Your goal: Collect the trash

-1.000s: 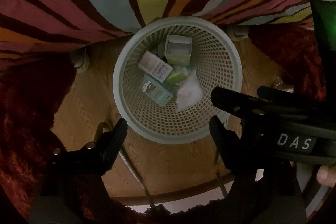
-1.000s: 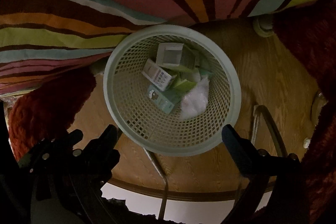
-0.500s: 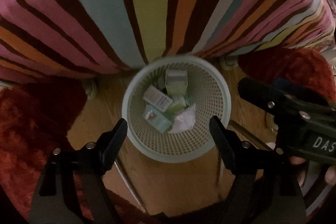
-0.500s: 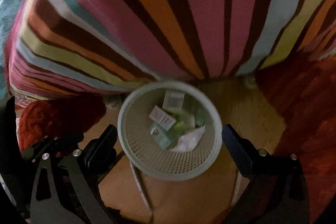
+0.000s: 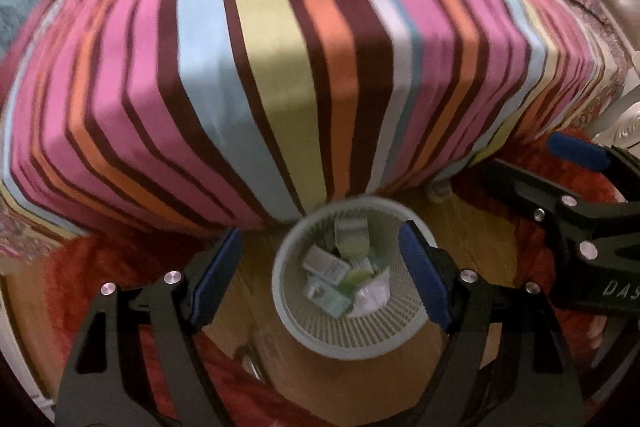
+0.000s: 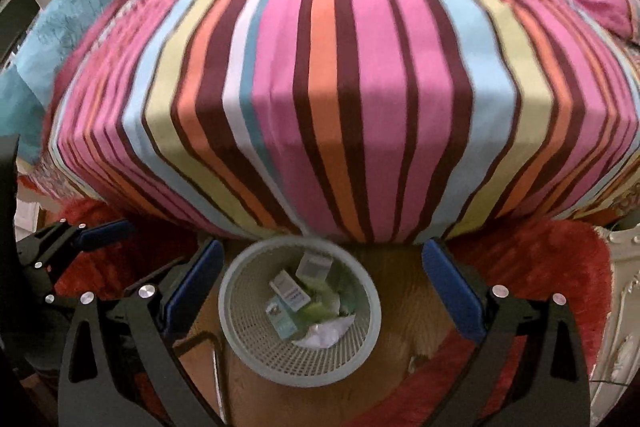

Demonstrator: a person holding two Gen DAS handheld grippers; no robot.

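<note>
A pale mesh waste basket [image 5: 352, 343] stands on the wooden floor at the foot of a bed. It holds small cardboard boxes [image 5: 326, 265] and a crumpled white wrapper [image 5: 374, 297]. My left gripper [image 5: 320, 279] hangs high above it, open, with nothing between its blue pads. The right gripper [image 5: 520, 155] shows at the right edge of that view. In the right wrist view the same basket [image 6: 298, 377] sits low in the middle with the boxes [image 6: 290, 293] inside. My right gripper [image 6: 322, 287] is open and empty above it. The left gripper [image 6: 92, 233] is at the far left.
A bed with a striped cover [image 6: 340, 87] fills the upper half of both views. A red shaggy rug [image 6: 540, 267] flanks the strip of wooden floor [image 5: 472, 227]. A teal blanket [image 6: 72, 19] lies at the bed's left; white carved furniture [image 6: 624, 287] stands right. A metal tube [image 6: 216, 355] lies beside the basket.
Both grippers have risen and tilted up. The basket has shrunk and slid lower in each view, and much more of the striped bed shows. The jaws stay open and empty.
</note>
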